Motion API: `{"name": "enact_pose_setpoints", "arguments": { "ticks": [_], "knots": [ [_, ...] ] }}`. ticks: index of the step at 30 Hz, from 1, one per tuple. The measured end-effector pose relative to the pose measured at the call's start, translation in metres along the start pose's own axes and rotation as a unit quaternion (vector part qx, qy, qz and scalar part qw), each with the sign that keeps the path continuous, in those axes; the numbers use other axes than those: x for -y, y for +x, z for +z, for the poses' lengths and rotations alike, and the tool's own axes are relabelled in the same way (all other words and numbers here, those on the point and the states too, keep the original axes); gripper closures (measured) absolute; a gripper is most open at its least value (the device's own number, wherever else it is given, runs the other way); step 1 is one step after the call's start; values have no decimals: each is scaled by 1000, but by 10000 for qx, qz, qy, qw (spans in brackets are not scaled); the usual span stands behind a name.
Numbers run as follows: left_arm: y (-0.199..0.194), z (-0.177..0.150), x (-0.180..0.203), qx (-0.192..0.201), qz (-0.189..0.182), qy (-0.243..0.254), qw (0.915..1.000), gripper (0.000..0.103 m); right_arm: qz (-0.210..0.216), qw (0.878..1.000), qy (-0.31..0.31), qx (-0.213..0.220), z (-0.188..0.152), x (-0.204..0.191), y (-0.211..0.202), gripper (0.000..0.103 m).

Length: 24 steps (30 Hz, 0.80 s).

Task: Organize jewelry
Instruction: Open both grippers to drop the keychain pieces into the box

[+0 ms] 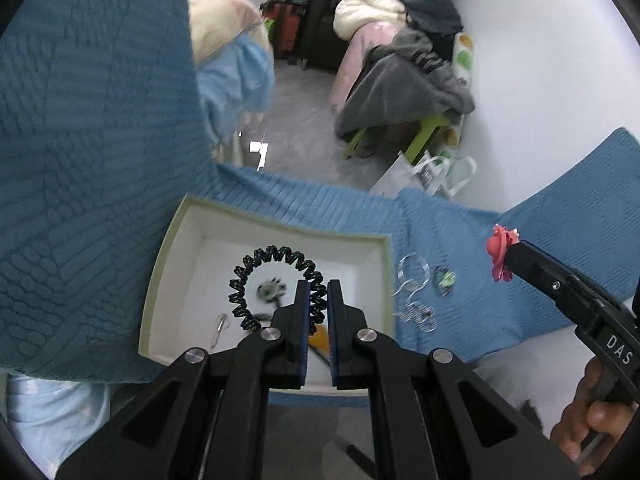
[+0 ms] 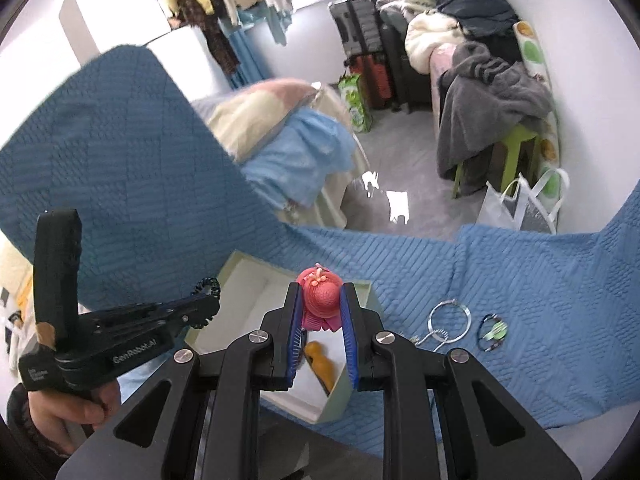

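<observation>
Jaws: left gripper (image 1: 319, 286) pinches the coil (image 1: 276, 284) over the box (image 1: 154, 288); right gripper (image 2: 320, 308) clamps the pink clip (image 2: 322, 294) above the box's rim. Risk: coil snags & springs out; clip drops onto blanket (image 2: 520, 300) w/ hoops (image 2: 448, 318).

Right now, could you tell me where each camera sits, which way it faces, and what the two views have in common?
Left wrist: on the left gripper, looking forward and down into the white box; its fingers pinch the black coil hair tie. The right gripper enters at right, held by a hand.
Right wrist: on the right gripper, looking over the same box; its fingers grip a pink hat-shaped clip. The left gripper and its hand show at left.
Shared: box, blue blanket, clear hoops, each other's gripper.
</observation>
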<state>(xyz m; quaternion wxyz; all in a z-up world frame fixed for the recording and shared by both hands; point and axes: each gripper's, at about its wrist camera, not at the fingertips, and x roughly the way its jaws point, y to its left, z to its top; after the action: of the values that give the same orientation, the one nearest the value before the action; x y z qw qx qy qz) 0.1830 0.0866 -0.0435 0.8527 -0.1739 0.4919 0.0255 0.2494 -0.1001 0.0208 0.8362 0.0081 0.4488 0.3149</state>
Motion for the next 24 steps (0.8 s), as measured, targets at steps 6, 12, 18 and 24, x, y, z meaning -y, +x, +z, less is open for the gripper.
{"name": "enact_pose_setpoints", "arguments": {
  "ticks": [6, 12, 18, 24],
  "knots": [
    [34, -22, -24, -360, 210, -48, 9991, 96, -58, 9982, -77, -585, -29, -9, 49, 86],
    [49, -38, -34, -578, 234, -175, 9979, 95, -135, 9940, -233, -1059, -51, -16, 84, 86],
    [42, -39, -35, -572, 160, -266, 9979, 91, -32, 9933, -239, -1134, -50, -18, 86, 82],
    [19, -36, -27, -222, 185, -276, 9992, 39, 121, 9964, -306, -787, -41, -24, 61, 63]
  ]
}}
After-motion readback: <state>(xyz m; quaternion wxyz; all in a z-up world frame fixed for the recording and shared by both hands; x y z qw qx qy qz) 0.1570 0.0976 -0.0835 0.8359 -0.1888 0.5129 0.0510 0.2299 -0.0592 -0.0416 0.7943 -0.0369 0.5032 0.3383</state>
